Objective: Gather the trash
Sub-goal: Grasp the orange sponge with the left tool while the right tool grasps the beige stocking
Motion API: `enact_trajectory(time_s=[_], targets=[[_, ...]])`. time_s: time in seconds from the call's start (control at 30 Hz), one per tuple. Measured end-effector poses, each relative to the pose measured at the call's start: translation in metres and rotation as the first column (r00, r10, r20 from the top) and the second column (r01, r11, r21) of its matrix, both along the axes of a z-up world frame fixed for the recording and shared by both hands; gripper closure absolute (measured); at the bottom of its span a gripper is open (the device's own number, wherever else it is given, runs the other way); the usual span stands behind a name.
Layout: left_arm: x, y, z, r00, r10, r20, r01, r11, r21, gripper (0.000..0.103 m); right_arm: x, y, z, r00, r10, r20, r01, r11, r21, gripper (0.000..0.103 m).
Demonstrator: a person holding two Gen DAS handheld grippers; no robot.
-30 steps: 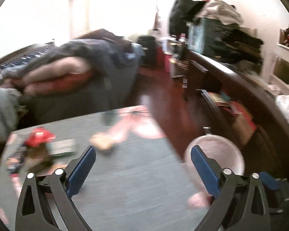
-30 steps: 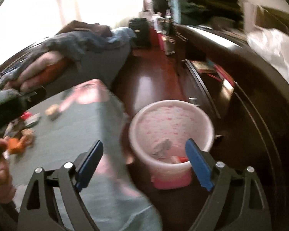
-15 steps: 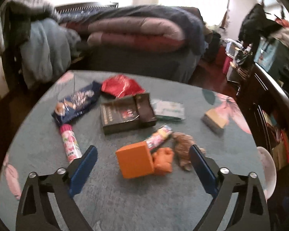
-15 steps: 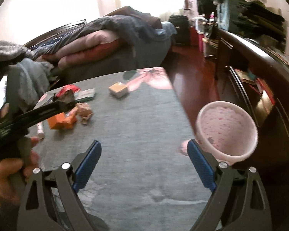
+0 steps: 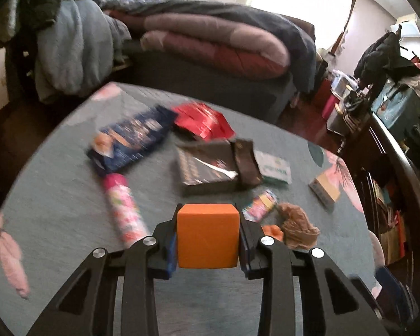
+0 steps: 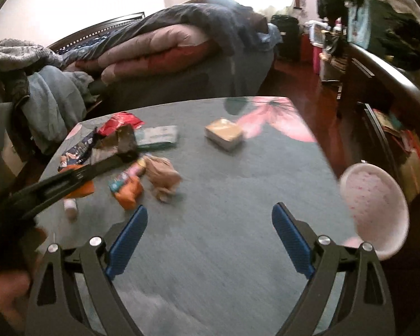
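My left gripper is shut on an orange box above the grey-green table. Around it lie a pink tube, a blue snack bag, a red wrapper, a dark open box, a crumpled brown paper and a tan box. My right gripper is open and empty over the table's near middle. The pink trash bin stands off the table's right edge. The left gripper's arm shows at the left of the right wrist view.
A bed with folded quilts stands behind the table. A dark wooden cabinet with clutter runs along the right. Red wood floor lies between them. A green packet lies by the dark box.
My left gripper has moved down to the orange box and shut on it. My right gripper has swung a little left over the table and stays open.
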State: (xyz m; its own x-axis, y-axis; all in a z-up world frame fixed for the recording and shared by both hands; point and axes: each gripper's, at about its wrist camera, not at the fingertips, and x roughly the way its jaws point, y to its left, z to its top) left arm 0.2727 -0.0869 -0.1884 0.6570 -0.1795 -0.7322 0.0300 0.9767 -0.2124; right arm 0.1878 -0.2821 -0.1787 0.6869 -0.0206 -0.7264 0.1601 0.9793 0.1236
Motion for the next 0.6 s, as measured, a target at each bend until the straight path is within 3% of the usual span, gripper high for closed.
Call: enact_trajectory(time_s=[0.1, 0.17, 0.37, 0.43, 0.5, 0.53, 0.6], targets=[[-0.003, 0.017, 0.011, 0.999, 0.017, 0.031, -0.017, 1.000, 0.012, 0.069, 0.031, 0.009, -0.010, 0.999, 0.017, -0.031, -0.016, 0.999, 0.028, 0.016], [-0.004, 0.027, 0.016, 0.999, 0.023, 0.045, -0.024, 1.000, 0.019, 0.069, 0.043, 0.014, -0.015, 0.999, 0.020, -0.045, -0.018, 0.999, 0.041, 0.024], [-0.004, 0.045, 0.023, 0.998, 0.023, 0.060, -0.023, 1.000, 0.005, 0.069, 0.076, 0.031, -0.030, 0.997, 0.014, -0.077, -0.015, 1.000, -0.009, 0.033], [-0.003, 0.048, 0.023, 0.998, 0.020, 0.063, -0.021, 1.000, 0.005, 0.069, 0.082, 0.035, -0.033, 0.996, 0.022, -0.091, -0.023, 1.000, -0.014, 0.041], [-0.003, 0.049, 0.023, 0.998, 0.019, 0.065, -0.020, 1.000, 0.009, 0.069, 0.086, 0.039, -0.036, 0.994, 0.026, -0.106, -0.029, 0.999, -0.027, 0.065], [-0.003, 0.049, 0.023, 0.998, 0.018, 0.065, -0.019, 1.000, 0.012, 0.069, 0.089, 0.041, -0.038, 0.993, 0.033, -0.115, -0.037, 0.999, -0.032, 0.072], [-0.005, 0.049, 0.022, 0.998, 0.017, 0.067, -0.018, 1.000, 0.015, 0.069, 0.089, 0.043, -0.039, 0.992, 0.042, -0.117, -0.047, 0.998, -0.041, 0.079]])
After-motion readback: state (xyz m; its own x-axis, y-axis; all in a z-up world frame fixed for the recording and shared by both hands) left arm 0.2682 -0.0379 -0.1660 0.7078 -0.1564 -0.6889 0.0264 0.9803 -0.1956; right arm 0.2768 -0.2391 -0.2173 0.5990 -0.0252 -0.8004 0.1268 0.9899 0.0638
